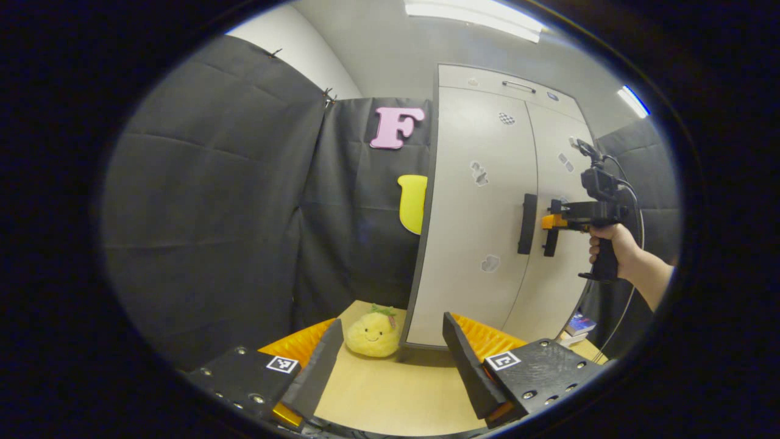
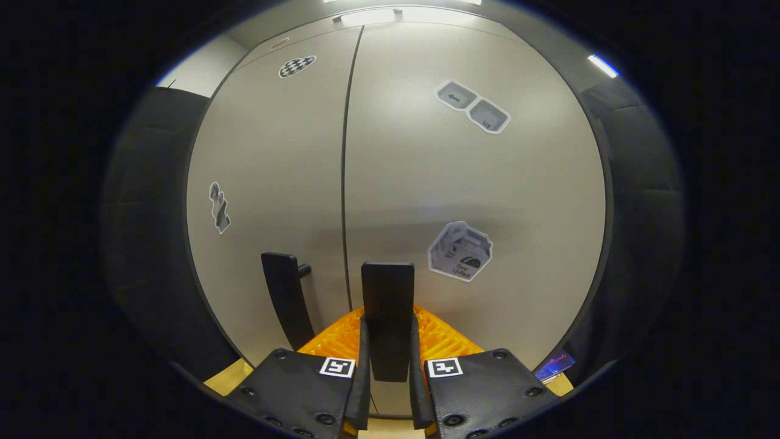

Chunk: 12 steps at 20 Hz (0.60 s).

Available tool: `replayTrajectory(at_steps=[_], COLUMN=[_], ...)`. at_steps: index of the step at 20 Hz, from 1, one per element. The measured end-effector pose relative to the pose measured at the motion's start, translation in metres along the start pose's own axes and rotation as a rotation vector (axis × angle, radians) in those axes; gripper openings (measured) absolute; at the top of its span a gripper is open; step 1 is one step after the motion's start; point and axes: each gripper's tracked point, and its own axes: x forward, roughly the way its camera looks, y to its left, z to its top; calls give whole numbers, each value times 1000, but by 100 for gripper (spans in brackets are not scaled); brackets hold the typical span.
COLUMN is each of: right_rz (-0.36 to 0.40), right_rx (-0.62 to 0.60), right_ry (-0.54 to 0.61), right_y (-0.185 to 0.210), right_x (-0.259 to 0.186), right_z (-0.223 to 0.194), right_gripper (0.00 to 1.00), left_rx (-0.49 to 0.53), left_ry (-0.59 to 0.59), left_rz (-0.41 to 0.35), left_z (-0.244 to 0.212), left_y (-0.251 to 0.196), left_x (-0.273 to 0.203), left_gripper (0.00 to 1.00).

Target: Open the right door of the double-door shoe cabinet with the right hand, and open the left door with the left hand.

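the shoe cabinet point(image 1: 481, 201) stands on the worktop point(image 1: 396, 390) with both doors shut, its 2 dark handles flanking the centre seam. the right gripper point(image 2: 387, 366) has its fingers closed onto the right door handle point(image 2: 387, 305), one on each side; the left gripper view shows it point(image 1: 551, 222) at that handle, held by a hand point(image 1: 612, 244). the left door handle point(image 2: 286, 299) is untouched. the left gripper point(image 1: 390, 366) hangs back with fingers spread wide, near a yellow plush toy point(image 1: 373, 334) beside the cabinet's base.

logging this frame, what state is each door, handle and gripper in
right door: closed
left door: closed
right door handle: clamped between the right gripper's fingers
left door handle: free, untouched
right gripper: shut on the right door handle
left gripper: open, holding nothing
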Motion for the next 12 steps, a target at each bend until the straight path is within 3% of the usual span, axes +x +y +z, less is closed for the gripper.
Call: replayTrajectory(at_steps=[3,6,7,12], right_rz=[38,42,46,59], right_rx=[67,28,46,38], right_ry=[1,15,19,16], right_y=[2,1,2,0], right_x=[2,-3,-4,-3], right_z=[1,-1,-1,-2], right_gripper=[11,6,10,6], left_rx=[13,9,6,4], left_ry=[5,2,3,-6], left_rz=[-10,-20,-25,-39], left_z=[-3,-2,-3,1], left_y=[-3,-5,-6,-7], left_x=[-3,-5,-6,-9], left_gripper=[95,98,95,97])
